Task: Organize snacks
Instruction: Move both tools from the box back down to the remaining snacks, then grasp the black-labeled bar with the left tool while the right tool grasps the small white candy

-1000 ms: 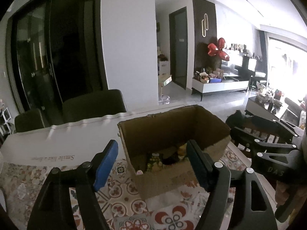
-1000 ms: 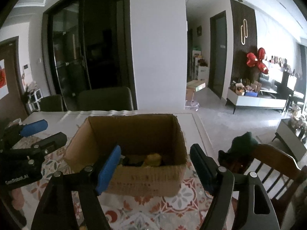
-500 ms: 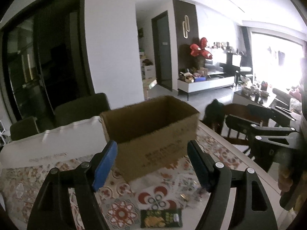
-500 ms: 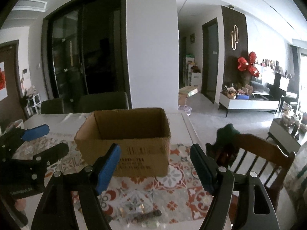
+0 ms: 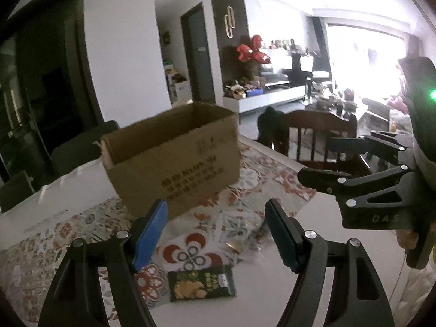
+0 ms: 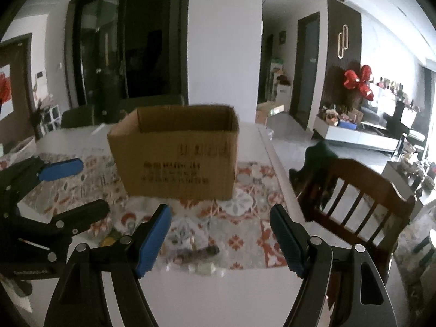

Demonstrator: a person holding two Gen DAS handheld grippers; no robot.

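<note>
Near the front edge of the tabletop, on the patterned floral mat [image 5: 239, 207], lies a flat dark-green snack packet with yellow print [image 5: 201, 286], face up and loose. Just beside it toward the right edge sits a scatter of small wrapped pieces [image 6: 200, 250], too blurred to identify. Behind them, mid-mat, an open brown cardboard box with black lettering [image 5: 174, 160] stands upright, flaps out of the way; judged to be the collection bin, placed within reach of both hands. Left gripper [image 5: 216, 234] hovers above the green packet, jaws wide apart, nothing between the blue pads. Right gripper [image 6: 220, 238] likewise spread and empty, aimed at the small pieces. Both tilt downward, presumably lining up picks. Wooden slat-back chair [image 6: 357, 199] stands off the right edge.
</note>
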